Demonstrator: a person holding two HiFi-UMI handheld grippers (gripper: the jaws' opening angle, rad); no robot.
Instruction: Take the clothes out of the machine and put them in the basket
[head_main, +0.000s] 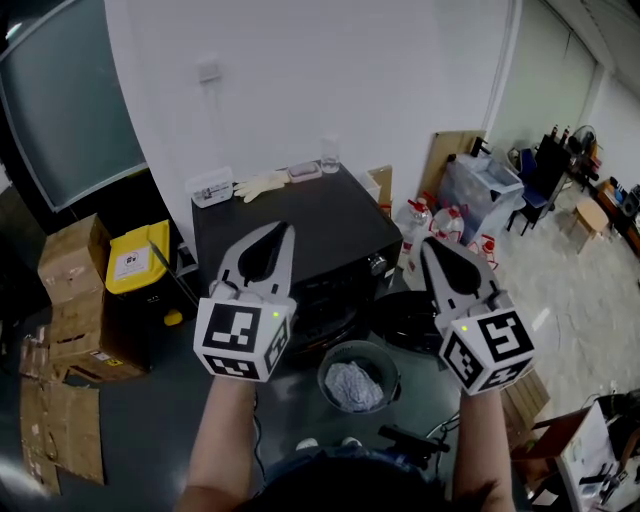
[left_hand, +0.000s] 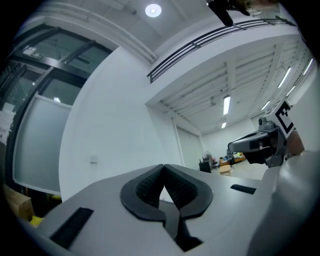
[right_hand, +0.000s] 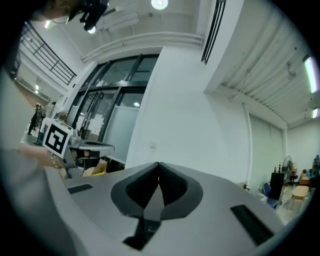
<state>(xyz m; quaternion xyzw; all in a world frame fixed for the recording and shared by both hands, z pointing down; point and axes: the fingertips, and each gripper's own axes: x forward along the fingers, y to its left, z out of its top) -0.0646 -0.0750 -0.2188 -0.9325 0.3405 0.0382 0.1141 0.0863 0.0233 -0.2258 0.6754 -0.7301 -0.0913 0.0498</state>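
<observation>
Above the machine (head_main: 335, 215), left gripper (head_main: 285, 230) and right gripper (head_main: 430, 244) (closed) hang apart.

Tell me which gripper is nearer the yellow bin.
Left. In the head view the left gripper is held to the right of the yellow bin; the right gripper is farther right, beyond the left one.

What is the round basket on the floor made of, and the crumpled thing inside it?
The basket is probably smooth grey plastic, though it is hard to be sure: its rim looks thin and even. The crumpled thing inside looks like soft cloth, pale with bluish marks, since it bunches in folds.
</observation>
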